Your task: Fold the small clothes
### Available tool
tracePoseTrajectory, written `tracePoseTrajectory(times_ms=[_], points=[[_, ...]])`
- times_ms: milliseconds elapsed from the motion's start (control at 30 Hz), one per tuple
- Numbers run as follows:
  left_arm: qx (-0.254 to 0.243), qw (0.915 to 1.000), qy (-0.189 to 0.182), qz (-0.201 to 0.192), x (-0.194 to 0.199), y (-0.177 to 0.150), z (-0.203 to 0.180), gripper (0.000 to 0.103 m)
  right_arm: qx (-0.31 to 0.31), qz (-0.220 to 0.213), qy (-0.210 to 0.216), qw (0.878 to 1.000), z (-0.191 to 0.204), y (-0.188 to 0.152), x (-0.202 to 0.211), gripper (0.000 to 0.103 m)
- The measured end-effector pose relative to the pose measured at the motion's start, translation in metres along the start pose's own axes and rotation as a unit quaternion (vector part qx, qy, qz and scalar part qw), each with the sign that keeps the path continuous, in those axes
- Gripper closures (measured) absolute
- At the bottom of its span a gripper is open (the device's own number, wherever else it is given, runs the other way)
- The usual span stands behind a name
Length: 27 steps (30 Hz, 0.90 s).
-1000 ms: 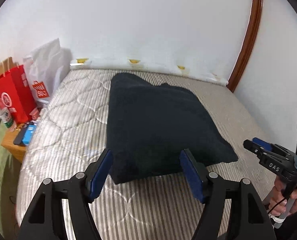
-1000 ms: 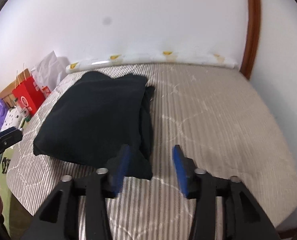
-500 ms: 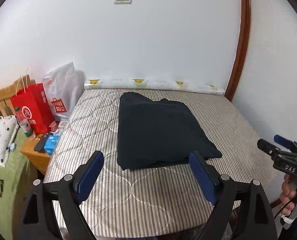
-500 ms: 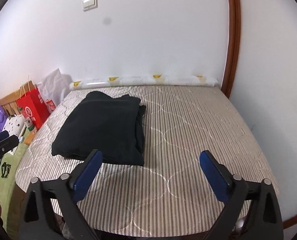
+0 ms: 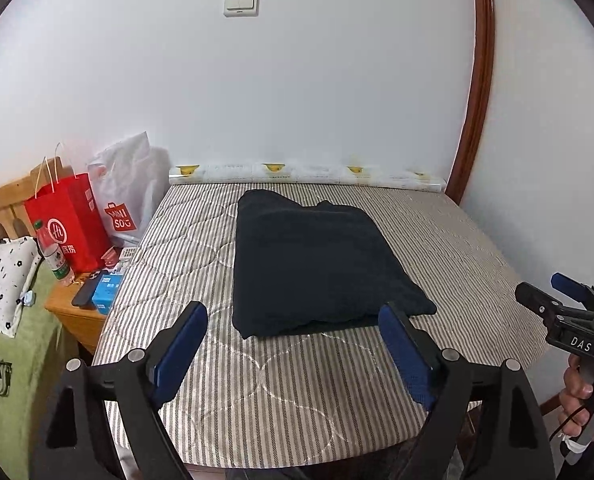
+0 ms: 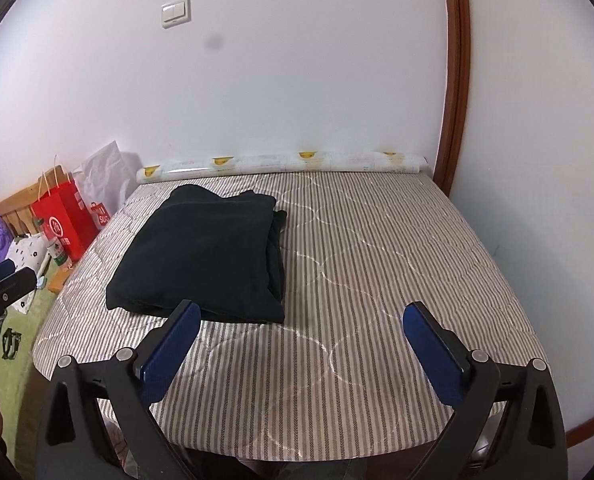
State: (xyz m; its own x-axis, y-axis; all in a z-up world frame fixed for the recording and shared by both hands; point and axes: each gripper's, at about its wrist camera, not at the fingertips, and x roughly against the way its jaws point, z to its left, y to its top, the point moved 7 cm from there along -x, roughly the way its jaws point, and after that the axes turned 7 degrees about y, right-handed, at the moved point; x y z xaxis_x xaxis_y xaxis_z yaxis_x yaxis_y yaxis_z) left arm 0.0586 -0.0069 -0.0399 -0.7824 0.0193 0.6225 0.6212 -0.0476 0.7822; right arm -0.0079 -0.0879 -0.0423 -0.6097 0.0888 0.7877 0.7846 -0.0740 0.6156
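A: Quick pass. Where's the garment?

B: Dark folded garment (image 5: 313,272) lies flat on the striped mattress (image 5: 305,392), toward the wall end and left of the middle as my right camera sees it. One thick layered edge faces right there. Nothing touches it.

A: Your left claw?

B: My left claw (image 5: 293,350) is spread wide, nothing between the blue pads (image 5: 179,354). It has just been opening. It hangs above the near part of the mattress, short of the garment's near edge.

A: Right one?

B: My right claw (image 6: 301,346) is spread wide too, also just been opening, empty. It hangs over bare mattress, to the right of the garment, apart from it. In the left view I see it at the right edge with my hand (image 5: 585,396) on its handle.

A: Anything else?

B: Rolled white sheet (image 6: 285,164) along the wall at the bed's far end. Left of the bed: red paper bag (image 5: 71,220), white plastic bag (image 5: 127,188), green-capped bottle (image 5: 55,254) and a wooden nightstand (image 5: 75,318) with a blue box (image 5: 105,288) and a dark phone. Light switch (image 5: 241,3) on the wall.
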Motion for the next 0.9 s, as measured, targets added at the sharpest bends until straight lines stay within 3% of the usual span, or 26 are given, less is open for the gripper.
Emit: tracePoseTrajectory(times_ms=[900], points=[[0.006, 1.0, 0.0, -0.005, 0.0075, 0.0001, -0.0017, 0.016, -0.002, -0.008, -0.001, 1.0, -0.006, 0.0044, 0.008, 0.003]])
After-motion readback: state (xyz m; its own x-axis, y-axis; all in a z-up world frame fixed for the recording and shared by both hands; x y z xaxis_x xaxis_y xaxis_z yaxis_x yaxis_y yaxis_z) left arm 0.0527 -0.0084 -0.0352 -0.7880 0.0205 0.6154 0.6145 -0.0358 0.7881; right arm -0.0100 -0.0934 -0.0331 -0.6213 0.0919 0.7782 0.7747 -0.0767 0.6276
